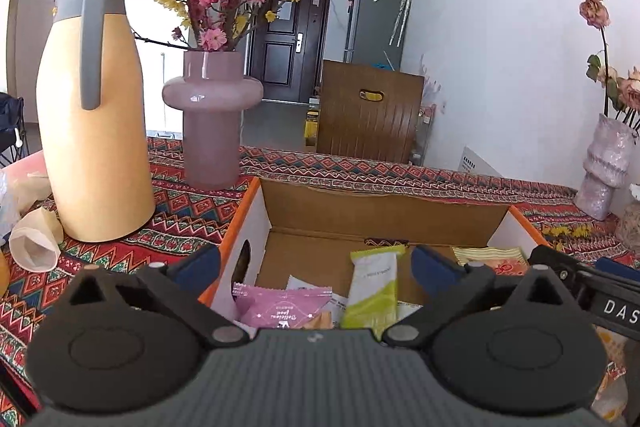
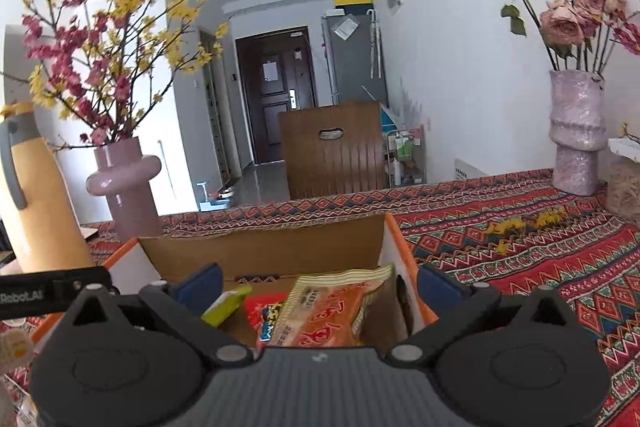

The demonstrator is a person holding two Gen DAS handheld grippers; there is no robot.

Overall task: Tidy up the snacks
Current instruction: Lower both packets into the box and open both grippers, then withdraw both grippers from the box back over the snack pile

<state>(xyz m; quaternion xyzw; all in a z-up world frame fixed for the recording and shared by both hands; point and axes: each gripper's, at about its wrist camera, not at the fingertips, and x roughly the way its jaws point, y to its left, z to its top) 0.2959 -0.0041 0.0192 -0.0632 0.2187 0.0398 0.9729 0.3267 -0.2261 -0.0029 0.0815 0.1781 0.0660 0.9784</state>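
On a red patterned tablecloth (image 2: 540,267) stand two vases (image 1: 212,115), one jug (image 1: 92,107) and one snack box (image 1: 384,203), both grippers (image 1: 316,267) (image 2: 320,287) spread empty.

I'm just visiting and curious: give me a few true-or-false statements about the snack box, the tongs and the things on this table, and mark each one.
1. Both tongs are open and hold nothing. True: the left tongs and right tongs stand wide, with no packet pinched.
2. The cardboard box is empty. False: it holds several packets, among them a pink packet and a green bar.
3. An orange snack bag lies in the box. True.
4. The yellow jug stands inside the box. False: it stands on the patterned tablecloth, beside the box.
5. The purple vase holds no flowers. False: it holds pink and yellow blossom branches.
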